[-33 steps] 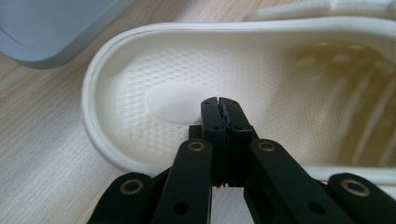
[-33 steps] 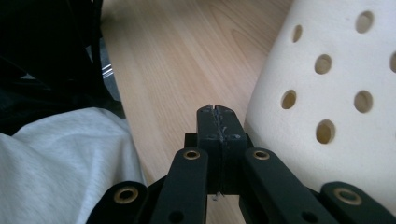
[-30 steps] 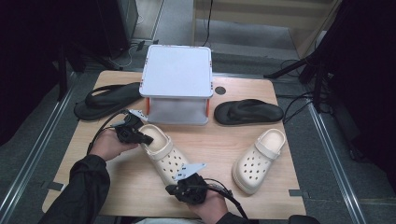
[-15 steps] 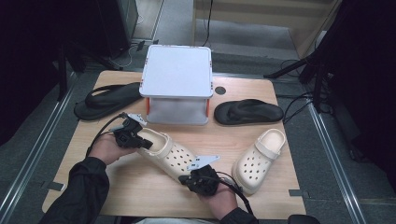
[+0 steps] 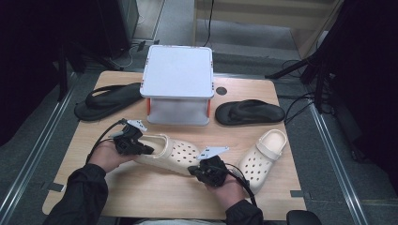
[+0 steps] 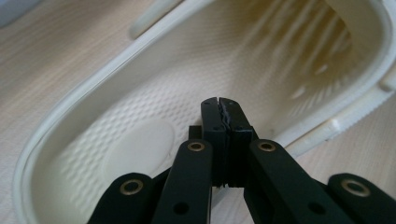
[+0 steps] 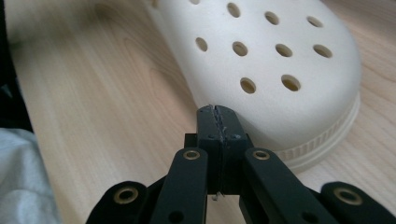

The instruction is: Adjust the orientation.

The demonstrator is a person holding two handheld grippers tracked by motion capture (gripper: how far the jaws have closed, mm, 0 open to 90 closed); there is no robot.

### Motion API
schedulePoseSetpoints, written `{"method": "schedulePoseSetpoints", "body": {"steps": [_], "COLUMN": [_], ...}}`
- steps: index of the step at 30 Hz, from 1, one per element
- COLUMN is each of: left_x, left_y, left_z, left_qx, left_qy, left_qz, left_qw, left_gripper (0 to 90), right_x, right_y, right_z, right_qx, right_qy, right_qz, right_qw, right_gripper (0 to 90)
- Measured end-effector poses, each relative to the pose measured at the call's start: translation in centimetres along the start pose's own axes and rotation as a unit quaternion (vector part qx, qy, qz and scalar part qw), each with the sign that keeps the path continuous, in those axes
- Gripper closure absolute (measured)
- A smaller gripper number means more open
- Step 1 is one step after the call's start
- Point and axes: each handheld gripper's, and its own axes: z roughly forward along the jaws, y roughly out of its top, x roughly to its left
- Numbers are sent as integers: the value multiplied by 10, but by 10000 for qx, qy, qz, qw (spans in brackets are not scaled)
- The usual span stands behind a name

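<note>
Clog [image 5: 166, 153], cream and full of holes, lay on the wooden table [image 5: 141, 192] between two hand-held grippers. Its long axis ran slantwise in the high view, heel up and left, toe down and right. The left gripper [image 5: 149, 151] sat at the heel end; in the left gripper view its tip [image 6: 223, 106] hung over the open footbed [image 6: 140, 149], jaws pressed together with nothing between them. The right gripper [image 5: 192, 169] sat at the toe end; in the right gripper view its tip [image 7: 217, 114] was against or just short of the toe [image 7: 280, 93], which I could not tell apart, jaws likewise together and empty. Each hand was about equally near, one to each end. A second clog [image 5: 263, 154] lay near the right hand. Two black sandals [image 5: 108, 101] [image 5: 251, 112] flanked a white lidded box [image 5: 178, 79] at the far side. Probably the clog was being pushed round from both ends.
</note>
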Motion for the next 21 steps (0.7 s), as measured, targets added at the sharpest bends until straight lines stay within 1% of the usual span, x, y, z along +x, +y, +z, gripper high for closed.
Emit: {"method": "schedulePoseSetpoints", "body": {"steps": [1, 3, 4, 5, 6, 7, 9, 11, 14, 17, 19, 21], "left_x": [-4, -9, -9, -13, -13, -16, -24, -30, -37, -43, -46, -48], "left_y": [-2, -3, -3, -4, -4, -4, -3, -2, 0, 0, 0, 0], "left_z": [0, 1, 1, 2, 2, 3, 6, 7, 9, 10, 10, 10], "left_qx": [9, 15, 15, 24, 24, 13, -16, -11, -61, -148, -197, -217], "left_qy": [-36, -28, -28, -19, -19, -25, -62, -24, -11, -18, -26, -36], "left_qz": [21, 52, 52, 106, 106, 106, 144, 181, 204, 164, 135, 135], "left_qw": [10000, 10000, 10000, 9999, 9999, 9999, 9999, 9998, 9998, 9998, 9997, 9997], "left_gripper": [900, 900, 900, 899, 899, 899, 899, 899, 898, 898, 898, 898], "right_x": [-4, -8, -10, -12, -12, -16, -19, -22, -26, -30, -34, -36], "right_y": [2, 3, 4, 5, 5, 7, 9, 10, 14, 18, 21, 24], "right_z": [0, 0, 0, -1, -1, 0, 0, 1, 3, 4, 6, 8], "right_qx": [-15, -11, -18, -30, -30, -60, -56, -85, -88, -85, -95, -92], "right_qy": [-39, -69, -89, -97, -97, -123, -162, -220, -279, -349, -380, -392], "right_qz": [12, 39, 82, 109, 109, 98, 129, 146, 295, 363, 344, 412], "right_qw": [10000, 10000, 9999, 9999, 9999, 9999, 9998, 9996, 9991, 9987, 9986, 9983], "right_gripper": [900, 900, 900, 900, 900, 900, 900, 900, 900, 900, 900, 900]}}
